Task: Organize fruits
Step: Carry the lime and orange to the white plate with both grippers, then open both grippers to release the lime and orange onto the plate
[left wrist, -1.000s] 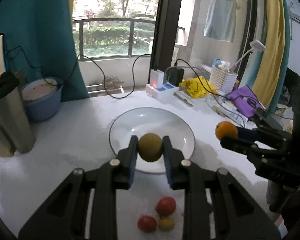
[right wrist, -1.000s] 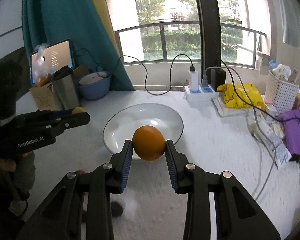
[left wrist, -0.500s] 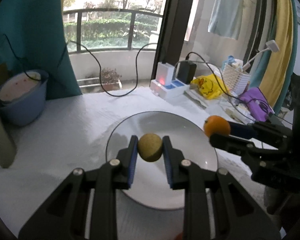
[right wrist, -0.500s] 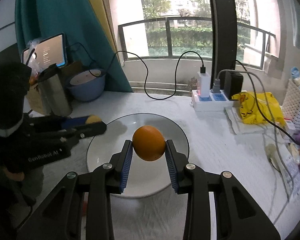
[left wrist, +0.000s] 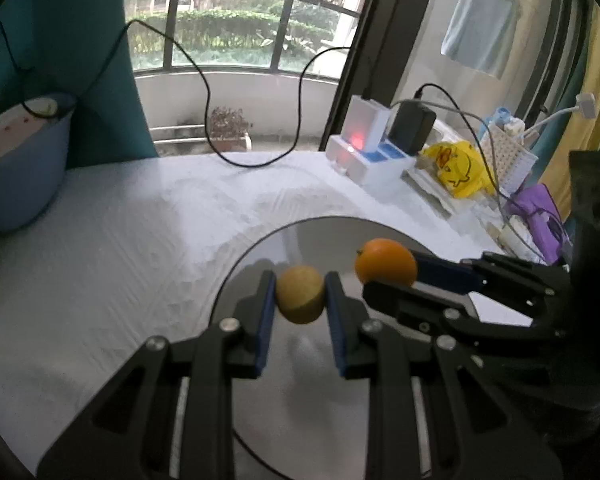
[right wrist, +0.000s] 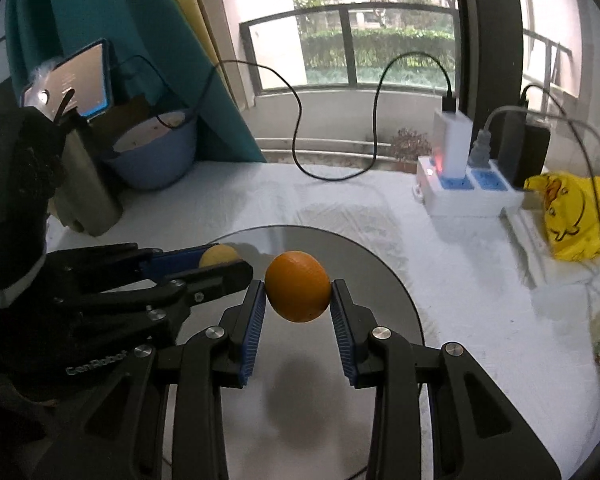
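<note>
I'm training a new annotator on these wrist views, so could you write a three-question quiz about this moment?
1. True or false: the plate already has fruit lying on it.
2. Which claw holds the orange fruit? A) left claw B) right claw C) neither
3. Fill in: the left claw is shut on a ______ fruit.

Key:
1. False: both fruits are held above it, and the visible plate surface is bare.
2. B: the right claw is shut on it.
3. Yellow-green.
</note>
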A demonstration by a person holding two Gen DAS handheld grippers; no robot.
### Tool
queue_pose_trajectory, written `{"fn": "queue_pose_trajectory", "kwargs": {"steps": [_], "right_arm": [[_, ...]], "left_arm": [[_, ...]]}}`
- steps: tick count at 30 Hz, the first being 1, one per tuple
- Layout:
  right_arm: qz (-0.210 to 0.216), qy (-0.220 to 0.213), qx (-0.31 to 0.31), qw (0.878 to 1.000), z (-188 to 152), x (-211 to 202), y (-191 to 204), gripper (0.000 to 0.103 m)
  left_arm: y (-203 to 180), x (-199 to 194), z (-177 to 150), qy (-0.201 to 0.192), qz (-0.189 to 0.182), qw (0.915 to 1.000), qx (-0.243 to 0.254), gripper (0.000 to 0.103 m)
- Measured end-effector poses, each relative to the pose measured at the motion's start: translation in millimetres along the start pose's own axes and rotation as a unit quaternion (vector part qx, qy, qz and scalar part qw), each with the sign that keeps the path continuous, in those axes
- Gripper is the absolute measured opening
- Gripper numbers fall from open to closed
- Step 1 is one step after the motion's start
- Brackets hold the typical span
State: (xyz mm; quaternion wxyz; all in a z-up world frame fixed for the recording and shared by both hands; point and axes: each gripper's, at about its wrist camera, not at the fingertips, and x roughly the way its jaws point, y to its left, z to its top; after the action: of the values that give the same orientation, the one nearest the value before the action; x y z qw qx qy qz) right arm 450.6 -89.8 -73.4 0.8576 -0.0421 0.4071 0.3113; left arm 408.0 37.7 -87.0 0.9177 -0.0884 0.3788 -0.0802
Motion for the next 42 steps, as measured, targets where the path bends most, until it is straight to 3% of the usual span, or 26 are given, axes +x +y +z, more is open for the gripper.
{"fn": "queue_pose_trajectory", "kwargs": {"steps": [11, 15, 19, 22, 30, 42], "right_arm": [[0.009, 0.02, 0.018, 1.0, 1, 15, -6, 0.036], [0.004, 0.022, 0.027, 0.999, 2, 14, -9, 0.046], [-0.005, 0.005, 0.024, 1.0, 2, -2, -5, 0.048], [-0.009, -0.005, 0.019, 1.0, 2, -16, 0, 0.048], [-0.016, -0.03, 0.003, 0.999, -1, -61, 22, 0.048], [-0.024, -0.053, -0.01, 0.998, -32, -124, 56, 0.048]], "left_arm": [[6, 4, -2, 0.017, 0.003, 0.9996, -0.021, 0.028], [9, 0, 1, 0.025, 0.0, 0.9993, -0.027, 0.031], [8, -20, 2, 0.009, 0.004, 0.9995, -0.03, 0.037], [5, -42, 3, -0.015, 0.005, 0.9994, -0.03, 0.047], [-4, -87, -5, -0.04, 0.007, 0.999, -0.022, 0.047], [-23, -160, -45, -0.07, 0.004, 0.9975, -0.006, 0.047]]}}
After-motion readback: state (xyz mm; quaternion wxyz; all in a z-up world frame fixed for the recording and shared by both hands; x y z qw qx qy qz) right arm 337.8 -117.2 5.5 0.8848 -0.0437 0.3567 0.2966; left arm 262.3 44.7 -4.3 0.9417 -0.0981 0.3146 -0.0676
